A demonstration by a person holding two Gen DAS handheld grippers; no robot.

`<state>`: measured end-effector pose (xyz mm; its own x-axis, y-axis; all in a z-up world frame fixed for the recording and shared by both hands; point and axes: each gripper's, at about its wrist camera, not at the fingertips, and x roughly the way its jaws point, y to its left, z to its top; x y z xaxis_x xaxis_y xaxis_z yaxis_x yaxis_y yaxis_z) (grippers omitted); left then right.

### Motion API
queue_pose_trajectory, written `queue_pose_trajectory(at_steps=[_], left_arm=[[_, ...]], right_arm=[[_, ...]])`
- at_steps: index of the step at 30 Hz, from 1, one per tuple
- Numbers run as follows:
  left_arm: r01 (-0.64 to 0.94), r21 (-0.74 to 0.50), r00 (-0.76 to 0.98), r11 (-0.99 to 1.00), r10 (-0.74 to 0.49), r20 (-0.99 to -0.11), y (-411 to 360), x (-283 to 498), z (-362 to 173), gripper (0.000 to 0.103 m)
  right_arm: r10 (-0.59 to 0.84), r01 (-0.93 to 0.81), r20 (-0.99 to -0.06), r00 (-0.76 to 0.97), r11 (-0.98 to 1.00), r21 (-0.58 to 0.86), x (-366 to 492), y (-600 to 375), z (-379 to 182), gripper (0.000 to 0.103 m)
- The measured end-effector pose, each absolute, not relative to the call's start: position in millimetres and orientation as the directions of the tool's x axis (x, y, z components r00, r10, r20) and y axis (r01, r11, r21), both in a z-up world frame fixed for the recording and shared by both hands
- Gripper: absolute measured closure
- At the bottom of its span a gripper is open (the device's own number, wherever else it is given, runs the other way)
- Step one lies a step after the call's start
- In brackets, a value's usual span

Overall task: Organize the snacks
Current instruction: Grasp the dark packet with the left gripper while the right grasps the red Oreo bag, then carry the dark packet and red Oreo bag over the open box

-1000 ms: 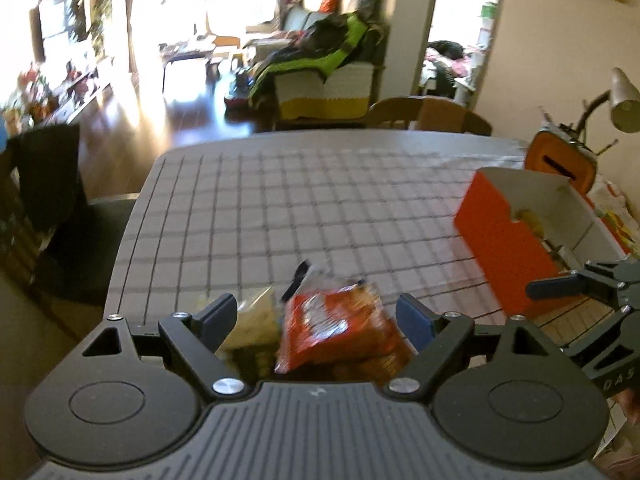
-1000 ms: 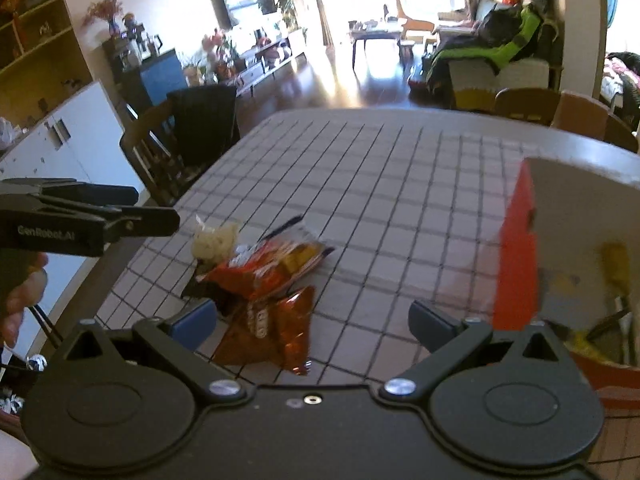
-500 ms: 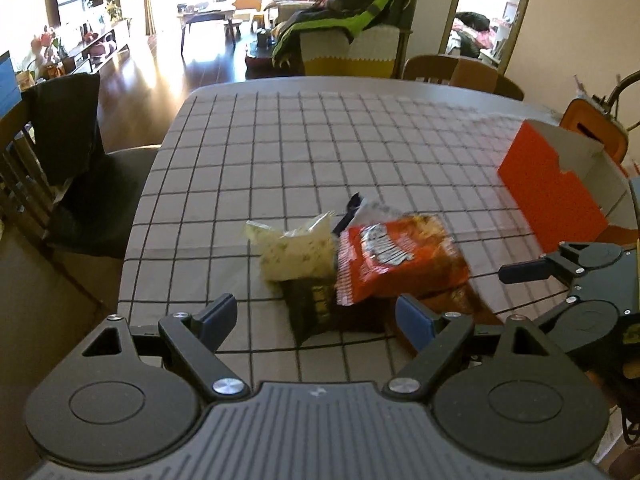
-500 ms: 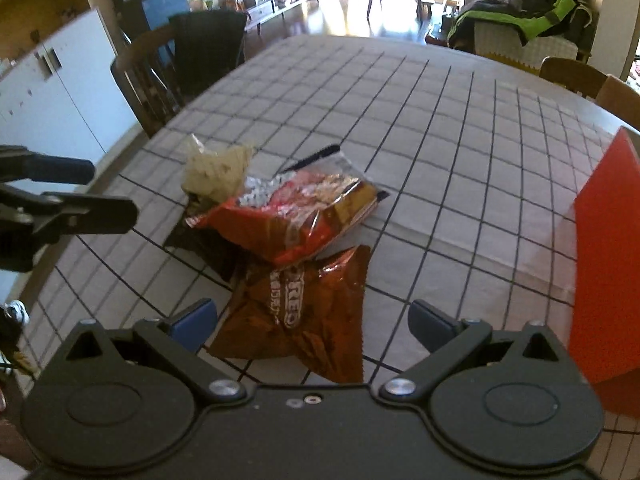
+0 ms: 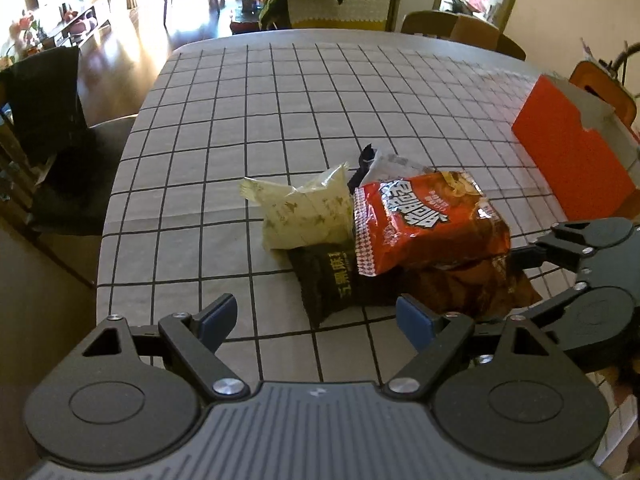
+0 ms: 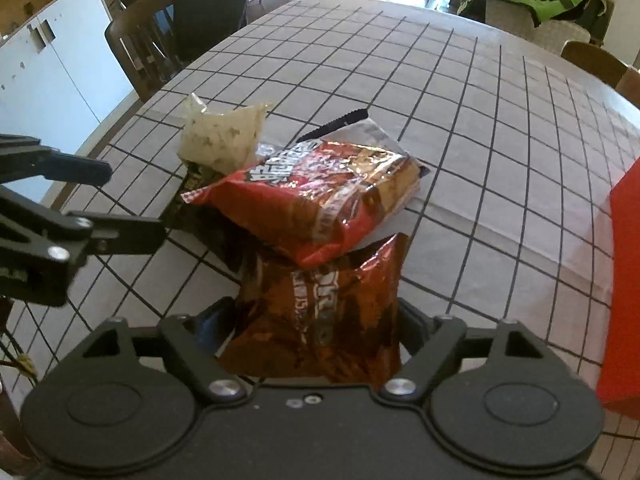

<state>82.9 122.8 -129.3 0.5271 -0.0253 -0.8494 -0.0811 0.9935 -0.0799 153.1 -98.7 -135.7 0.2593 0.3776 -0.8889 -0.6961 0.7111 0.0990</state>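
Observation:
A pile of snack bags lies on the checked tablecloth (image 5: 248,128). A red bag (image 5: 424,220) (image 6: 320,188) rests on top. Beside it lie a pale yellow bag (image 5: 304,216) (image 6: 224,136) and a black bag (image 5: 332,280). A dark orange bag (image 6: 320,300) sticks out from under the red one. My right gripper (image 6: 316,320) is closing, with the dark orange bag filling the gap and touching both fingers. My left gripper (image 5: 316,312) is open just in front of the black bag, nothing between its pads. An orange box (image 5: 568,160) stands at the right.
Chairs stand around the table: a dark one (image 5: 60,152) at the left, wooden ones (image 5: 452,32) at the far side. The orange box's wall (image 6: 624,280) rises close to my right gripper. A white cabinet (image 6: 52,80) stands left of the table.
Both grippers have come down and closer to the pile. The right gripper's jaws have narrowed and now have the dark orange bag between them. The left gripper's jaws are unchanged.

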Motion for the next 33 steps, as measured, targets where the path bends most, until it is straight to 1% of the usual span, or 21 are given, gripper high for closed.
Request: queue_pose_trajectory(at_steps=[2,4,8,14,25,26,27,28,29,31,32,33], left_arm=[[-0.064,-0.068,0.515,0.996,-0.025,-0.857,122.1,87.6,-133.9,0.016],[-0.042,-0.056,0.509,0.998,-0.027,-0.860,120.7,91.6,-137.4,0.016],[-0.003,-0.070,0.491,0.998,-0.059,-0.869,118.3,100.5,-142.4,0.016],[-0.001,-0.073,0.484,0.997,-0.063,-0.873,111.7,113.2,-148.4,0.016],[-0.064,-0.109,0.445,0.992,-0.069,-0.893,111.4,136.1,-159.3,0.017],[-0.068,-0.117,0.445,0.991,-0.075,-0.892,111.9,136.1,-159.7,0.018],[-0.069,-0.127,0.444,0.990,-0.083,-0.892,112.4,136.0,-160.1,0.025],[-0.071,-0.136,0.440,0.988,-0.091,-0.893,112.5,136.0,-160.6,0.029],[-0.075,-0.131,0.442,0.989,-0.085,-0.893,111.7,135.4,-160.5,0.030],[-0.077,-0.128,0.444,0.989,-0.081,-0.892,111.6,133.7,-159.6,0.037],[-0.080,-0.130,0.445,0.988,-0.082,-0.892,111.7,133.0,-159.2,0.039],[-0.085,-0.134,0.447,0.987,-0.082,-0.891,112.5,131.8,-158.7,0.044]], right_arm=[[0.387,-0.695,-0.886,0.256,0.711,0.110,153.1,-100.5,-135.1,0.031],[0.396,-0.699,-0.882,0.254,0.705,0.115,151.3,-102.5,-133.6,0.034],[0.403,-0.705,-0.881,0.249,0.699,0.121,149.2,-107.0,-130.3,0.039],[0.416,-0.688,-0.877,0.240,0.710,0.149,148.3,-121.7,-126.5,0.041],[0.422,-0.650,-0.873,0.247,0.740,0.174,148.1,-137.6,-125.9,0.041],[0.422,-0.649,-0.872,0.247,0.740,0.175,147.8,-138.1,-125.8,0.041],[0.423,-0.649,-0.872,0.246,0.740,0.176,147.6,-138.5,-125.9,0.041],[0.422,-0.648,-0.872,0.248,0.741,0.175,146.6,-139.0,-125.7,0.041],[0.421,-0.648,-0.872,0.248,0.742,0.174,146.4,-139.2,-126.1,0.041],[0.423,-0.647,-0.871,0.248,0.742,0.176,146.7,-138.1,-126.4,0.041],[0.424,-0.647,-0.870,0.250,0.742,0.176,146.3,-137.9,-126.0,0.041],[0.424,-0.648,-0.870,0.251,0.742,0.175,145.9,-137.9,-125.7,0.041]])
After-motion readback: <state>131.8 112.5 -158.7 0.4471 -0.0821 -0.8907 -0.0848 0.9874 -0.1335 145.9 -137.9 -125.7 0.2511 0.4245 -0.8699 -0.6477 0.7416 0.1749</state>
